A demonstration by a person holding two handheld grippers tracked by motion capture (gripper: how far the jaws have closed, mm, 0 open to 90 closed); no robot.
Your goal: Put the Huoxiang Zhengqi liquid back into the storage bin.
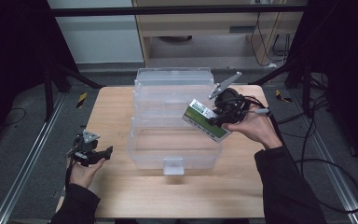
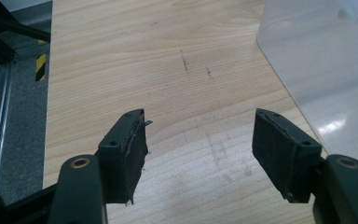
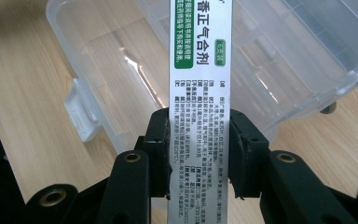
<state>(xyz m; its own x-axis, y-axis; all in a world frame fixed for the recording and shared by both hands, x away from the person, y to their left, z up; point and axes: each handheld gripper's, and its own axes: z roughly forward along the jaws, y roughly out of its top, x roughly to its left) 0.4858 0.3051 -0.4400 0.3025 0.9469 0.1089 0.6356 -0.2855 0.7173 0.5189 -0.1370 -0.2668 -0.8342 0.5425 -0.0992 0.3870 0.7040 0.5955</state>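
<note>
A white and green medicine box point(image 1: 206, 120) hangs over the right rim of a clear plastic storage bin point(image 1: 172, 119) that stands open on the wooden table point(image 1: 116, 107). My right gripper point(image 1: 219, 116) is shut on the box. In the right gripper view both pads press the box point(image 3: 200, 93) on its narrow sides, and the bin point(image 3: 121, 60) lies beyond it. My left gripper point(image 1: 103, 153) rests low at the table's left, held in a hand. In the left gripper view its jaws stand wide apart over bare wood, left gripper point(image 2: 199, 140) with nothing between them.
The bin's lid point(image 1: 175, 81) stands up at the back and a white latch point(image 1: 173, 165) sticks out at its front. A corner of the bin point(image 2: 326, 70) lies to the right of the left gripper. Cables point(image 1: 307, 154) trail off the table's right side.
</note>
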